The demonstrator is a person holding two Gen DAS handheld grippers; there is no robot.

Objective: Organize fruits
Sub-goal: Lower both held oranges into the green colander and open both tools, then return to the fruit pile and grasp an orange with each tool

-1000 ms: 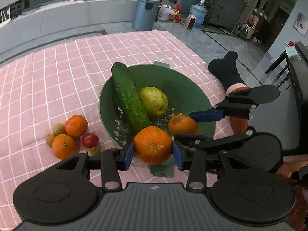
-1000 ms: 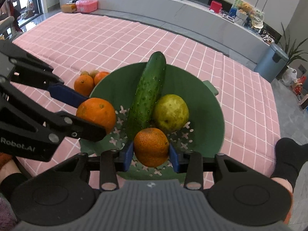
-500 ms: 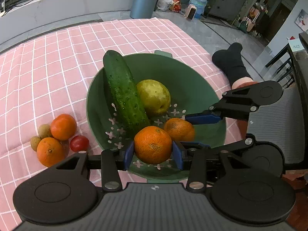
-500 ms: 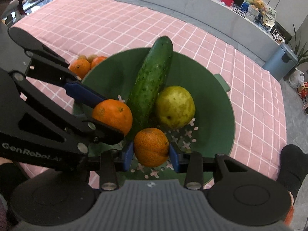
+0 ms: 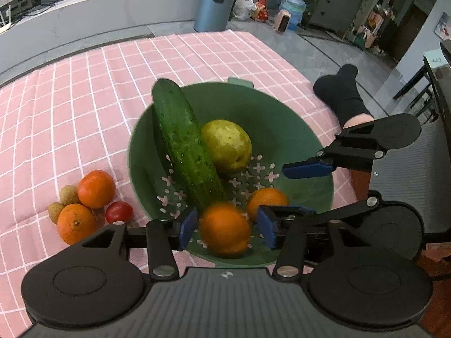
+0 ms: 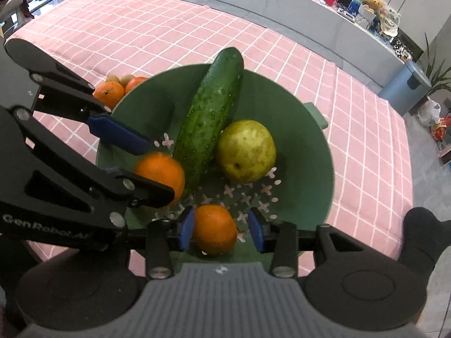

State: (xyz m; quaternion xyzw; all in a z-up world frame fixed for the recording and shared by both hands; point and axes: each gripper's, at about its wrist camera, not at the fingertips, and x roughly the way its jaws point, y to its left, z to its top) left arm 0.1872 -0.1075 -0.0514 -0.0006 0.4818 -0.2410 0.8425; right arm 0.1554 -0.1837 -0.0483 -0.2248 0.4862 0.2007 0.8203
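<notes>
A green colander bowl (image 5: pixel 284 124) (image 6: pixel 307 152) on the pink checked cloth holds a cucumber (image 5: pixel 183 146) (image 6: pixel 210 121) and a yellow-green pear (image 5: pixel 227 146) (image 6: pixel 246 152). My left gripper (image 5: pixel 227 232) hangs over the bowl's near side. Its jaws are opening, and a blurred orange (image 5: pixel 224 228) (image 6: pixel 160 173) sits between them with a gap on each side. My right gripper (image 6: pixel 222 228) is low over the bowl floor with its jaws opening too. A second orange (image 6: pixel 215 229) (image 5: pixel 266 200) lies between its pads, clear of the right pad.
On the cloth left of the bowl lies a pile of two oranges (image 5: pixel 95 188), a small tomato (image 5: pixel 119 211) and small brown fruits (image 5: pixel 69 194). A person's foot in a black sock (image 5: pixel 338 95) is past the table's right edge. A bin (image 5: pixel 215 5) stands far behind.
Both grippers came in over the bowl with their oranges. Both pairs of jaws have spread, and the oranges now sit loose low in the bowl.
</notes>
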